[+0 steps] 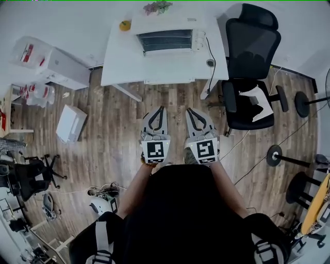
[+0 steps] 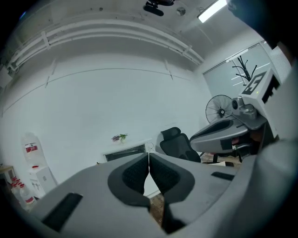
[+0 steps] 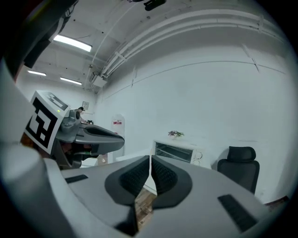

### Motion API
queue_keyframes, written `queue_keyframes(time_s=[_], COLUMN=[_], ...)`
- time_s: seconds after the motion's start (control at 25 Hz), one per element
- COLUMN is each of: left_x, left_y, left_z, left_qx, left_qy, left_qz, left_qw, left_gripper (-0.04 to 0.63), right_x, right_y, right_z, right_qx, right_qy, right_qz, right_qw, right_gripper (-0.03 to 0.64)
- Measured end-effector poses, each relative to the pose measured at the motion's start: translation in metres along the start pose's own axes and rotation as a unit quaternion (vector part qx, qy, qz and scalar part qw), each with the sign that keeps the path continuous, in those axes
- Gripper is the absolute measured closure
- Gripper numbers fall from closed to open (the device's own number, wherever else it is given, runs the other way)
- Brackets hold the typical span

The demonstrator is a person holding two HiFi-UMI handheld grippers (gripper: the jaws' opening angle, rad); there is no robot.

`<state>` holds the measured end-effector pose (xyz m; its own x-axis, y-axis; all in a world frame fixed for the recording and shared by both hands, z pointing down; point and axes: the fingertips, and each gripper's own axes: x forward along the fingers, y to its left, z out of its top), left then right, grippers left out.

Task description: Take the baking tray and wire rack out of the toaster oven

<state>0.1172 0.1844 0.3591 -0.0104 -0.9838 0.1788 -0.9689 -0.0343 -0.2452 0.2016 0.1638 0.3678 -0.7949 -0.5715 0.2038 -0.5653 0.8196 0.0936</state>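
A white toaster oven (image 1: 167, 37) with a dark glass door stands shut on a white table (image 1: 121, 64) against the far wall. It also shows small in the left gripper view (image 2: 125, 152) and in the right gripper view (image 3: 174, 151). No baking tray or wire rack is visible. My left gripper (image 1: 158, 110) and right gripper (image 1: 192, 112) are held side by side over the wooden floor, well short of the table. Both are shut with nothing between the pads (image 2: 139, 173) (image 3: 139, 175).
A black office chair (image 1: 251, 67) stands right of the table, with a cable running from the oven down the table's right side. A small plant (image 1: 157, 7) and an orange object (image 1: 125, 25) sit by the oven. White boxes (image 1: 71, 122), weights (image 1: 281, 154) and gear lie around the floor.
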Motion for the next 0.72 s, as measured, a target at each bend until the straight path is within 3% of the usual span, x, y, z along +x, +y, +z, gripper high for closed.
queue_keyframes(time_s=[0.28,0.52,0.72], left_x=[0.032,0.042,0.063], left_y=[-0.007,0.002,0.016], left_z=[-0.001,-0.015,-0.020], left_qx=[-0.008,-0.022,-0.043], left_qy=[0.016,0.030,0.023], left_qz=[0.020,0.029,0.014], left_qw=[0.9996,0.9989,0.9987], left_gripper=[0.569,0.569,0.569], right_x=[0.018,0.034,0.049], right_y=[-0.044,-0.061,-0.065], right_z=[-0.019,-0.028,-0.028], right_qx=[-0.016,-0.010,-0.016], right_qy=[0.021,0.040,0.049], right_qz=[0.022,0.016,-0.004], right_qw=[0.999,0.999,0.999], right_gripper=[0.584,0.584,0.584])
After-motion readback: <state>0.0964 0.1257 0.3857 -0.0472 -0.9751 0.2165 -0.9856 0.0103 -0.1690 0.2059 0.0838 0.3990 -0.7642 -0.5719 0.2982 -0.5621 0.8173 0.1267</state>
